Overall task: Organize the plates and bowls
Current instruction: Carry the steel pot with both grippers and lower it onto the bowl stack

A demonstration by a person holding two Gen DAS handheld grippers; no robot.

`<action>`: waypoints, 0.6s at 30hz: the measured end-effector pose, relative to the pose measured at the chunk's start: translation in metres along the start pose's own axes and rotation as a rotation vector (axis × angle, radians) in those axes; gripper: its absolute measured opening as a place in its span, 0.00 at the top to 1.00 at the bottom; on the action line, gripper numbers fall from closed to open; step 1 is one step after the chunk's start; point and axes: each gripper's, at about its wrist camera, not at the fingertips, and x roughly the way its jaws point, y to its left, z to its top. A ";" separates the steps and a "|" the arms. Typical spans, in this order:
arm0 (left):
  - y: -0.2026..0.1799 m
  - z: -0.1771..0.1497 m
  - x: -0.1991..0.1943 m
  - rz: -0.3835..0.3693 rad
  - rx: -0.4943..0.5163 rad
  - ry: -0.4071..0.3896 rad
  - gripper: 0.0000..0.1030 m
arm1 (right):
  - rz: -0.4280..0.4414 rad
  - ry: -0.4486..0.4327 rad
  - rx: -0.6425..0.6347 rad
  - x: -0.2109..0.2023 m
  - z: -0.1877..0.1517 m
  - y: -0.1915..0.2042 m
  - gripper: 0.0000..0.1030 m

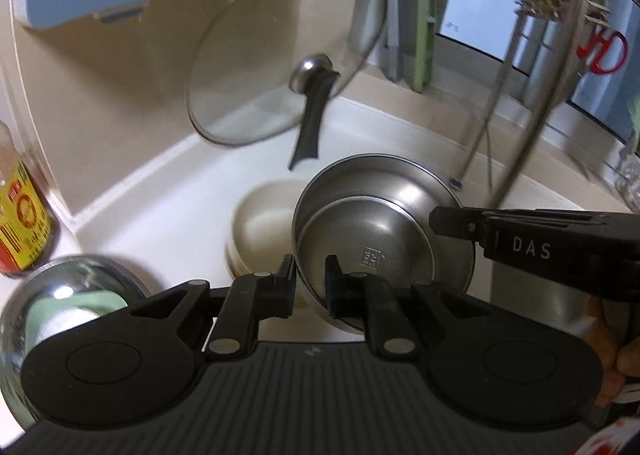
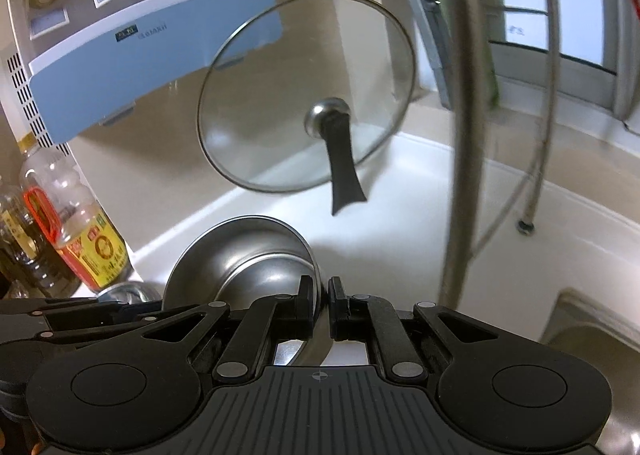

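Steel bowl (image 1: 384, 227), seen from the left wrist, hangs tilted above the white surface (image 1: 172, 191), in front of a cream bowl (image 1: 264, 223). Left gripper (image 1: 310, 283) jaws are nearly closed on its near rim; right gripper (image 1: 452, 225) pinches the far rim. It looks stiff, light and slick, so the thin rim is the sensible hold.

From the right wrist, right gripper (image 2: 322, 307) jaws clamp the rim of the steel bowl (image 2: 244, 255).

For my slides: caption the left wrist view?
Both grippers grip a steel bowl's rim.
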 end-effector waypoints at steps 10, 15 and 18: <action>0.016 0.020 0.018 0.061 -0.016 -0.021 0.88 | 0.033 0.014 -0.006 0.035 0.024 0.009 0.93; 0.022 0.020 0.029 0.078 -0.028 -0.004 0.88 | 0.040 0.033 0.008 0.050 0.023 0.008 0.93; 0.025 0.019 0.035 0.082 -0.033 0.008 0.88 | 0.042 0.044 0.015 0.057 0.021 0.006 0.93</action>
